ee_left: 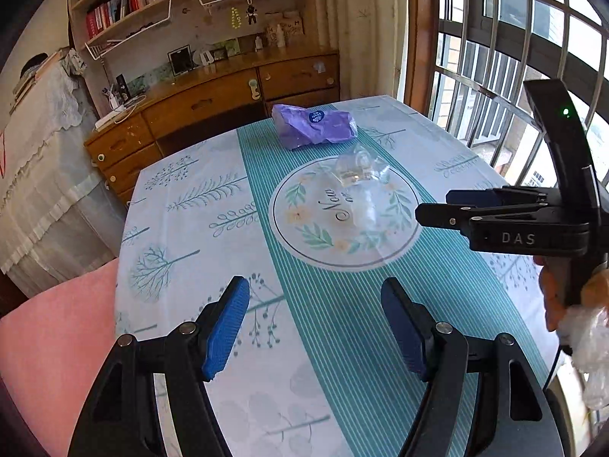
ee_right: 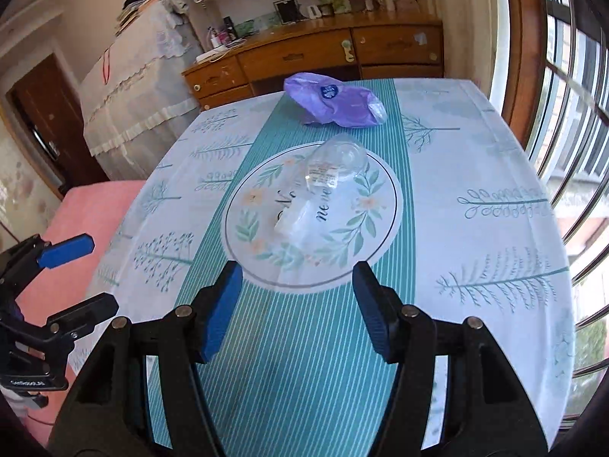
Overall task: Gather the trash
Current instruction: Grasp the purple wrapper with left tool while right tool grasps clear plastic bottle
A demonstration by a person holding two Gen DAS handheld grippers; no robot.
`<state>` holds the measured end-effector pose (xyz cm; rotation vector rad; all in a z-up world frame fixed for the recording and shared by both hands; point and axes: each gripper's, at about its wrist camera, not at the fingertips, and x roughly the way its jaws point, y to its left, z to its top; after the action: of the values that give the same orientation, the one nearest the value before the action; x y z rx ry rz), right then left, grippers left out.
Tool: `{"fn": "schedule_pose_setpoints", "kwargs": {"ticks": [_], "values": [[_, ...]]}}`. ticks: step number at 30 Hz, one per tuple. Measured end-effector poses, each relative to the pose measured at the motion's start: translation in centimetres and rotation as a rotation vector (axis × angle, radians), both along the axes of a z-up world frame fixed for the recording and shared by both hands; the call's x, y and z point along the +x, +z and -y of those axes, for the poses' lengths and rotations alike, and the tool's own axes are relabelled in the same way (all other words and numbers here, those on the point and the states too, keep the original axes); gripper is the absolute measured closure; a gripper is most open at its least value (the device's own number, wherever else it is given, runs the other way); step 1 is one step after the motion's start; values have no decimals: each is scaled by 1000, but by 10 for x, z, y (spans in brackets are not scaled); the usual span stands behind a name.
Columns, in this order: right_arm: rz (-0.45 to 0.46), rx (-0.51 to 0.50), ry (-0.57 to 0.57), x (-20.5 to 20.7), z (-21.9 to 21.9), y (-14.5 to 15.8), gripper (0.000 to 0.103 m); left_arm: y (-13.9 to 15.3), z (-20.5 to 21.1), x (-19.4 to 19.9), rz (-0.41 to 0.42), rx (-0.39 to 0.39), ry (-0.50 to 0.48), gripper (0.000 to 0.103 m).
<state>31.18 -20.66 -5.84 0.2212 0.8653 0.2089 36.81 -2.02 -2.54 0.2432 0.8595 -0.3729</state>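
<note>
My left gripper [ee_left: 315, 327] hangs over the near part of the table with its 2 blue-padded jaws set wide apart and nothing between them. My right gripper [ee_right: 297, 310] is also parted, a little less wide, and equally empty; neither touches the cloth. In the left wrist view the right gripper comes in from the right edge, held by my hand [ee_left: 553, 297], which also has some crumpled clear plastic [ee_left: 588, 342] against it.

The crushed clear plastic bottle [ee_right: 323, 186] lies on its side on the round floral medallion [ee_right: 384, 224] in the middle of the teal-striped, tree-printed tablecloth [ee_right: 487, 190], well ahead of both grippers. Beyond it, near the far edge, sits the crumpled purple plastic bag [ee_right: 335, 104] with a dark blue round sticker.

The cloth to either side of the bottle is bare. A pink cushioned seat [ee_left: 57, 335] borders the table's left edge, barred windows [ee_left: 495, 76] run along the right, and a wooden drawer desk [ee_left: 213, 103] stands just past the far edge.
</note>
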Motion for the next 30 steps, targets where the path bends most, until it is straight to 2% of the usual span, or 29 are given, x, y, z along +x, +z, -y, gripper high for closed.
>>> {"fn": "schedule_pose_setpoints", "kwargs": {"ticks": [5, 8, 13, 15, 18, 20, 21, 22, 27, 30], "values": [[-34, 118, -65, 67, 16, -36, 46, -19, -1, 78, -41, -45, 8, 30], [-55, 162, -89, 98, 18, -51, 46, -28, -1, 112, -60, -75, 22, 30], [-77, 198, -100, 131, 17, -68, 45, -38, 4, 161, -132, -158, 43, 30], [-62, 208, -102, 139, 17, -71, 45, -36, 13, 170, -133, -162, 32, 30], [-58, 264, -102, 147, 22, -72, 46, -30, 27, 184, -108, -143, 9, 27], [-61, 291, -101, 153, 27, -73, 46, -25, 37, 194, -96, -142, -2, 17], [-53, 293, -99, 155, 28, -73, 58, -23, 42, 202, -87, -144, -2, 16], [-36, 294, -90, 157, 30, -73, 61, -19, 45, 206, -81, -145, -2, 16], [40, 219, -69, 159, 40, -50, 62, -8, 66, 244, -81, -143, 11, 11], [87, 160, -99, 163, 56, -29, 62, -6, 77, 272, -89, -151, 38, 8]]}}
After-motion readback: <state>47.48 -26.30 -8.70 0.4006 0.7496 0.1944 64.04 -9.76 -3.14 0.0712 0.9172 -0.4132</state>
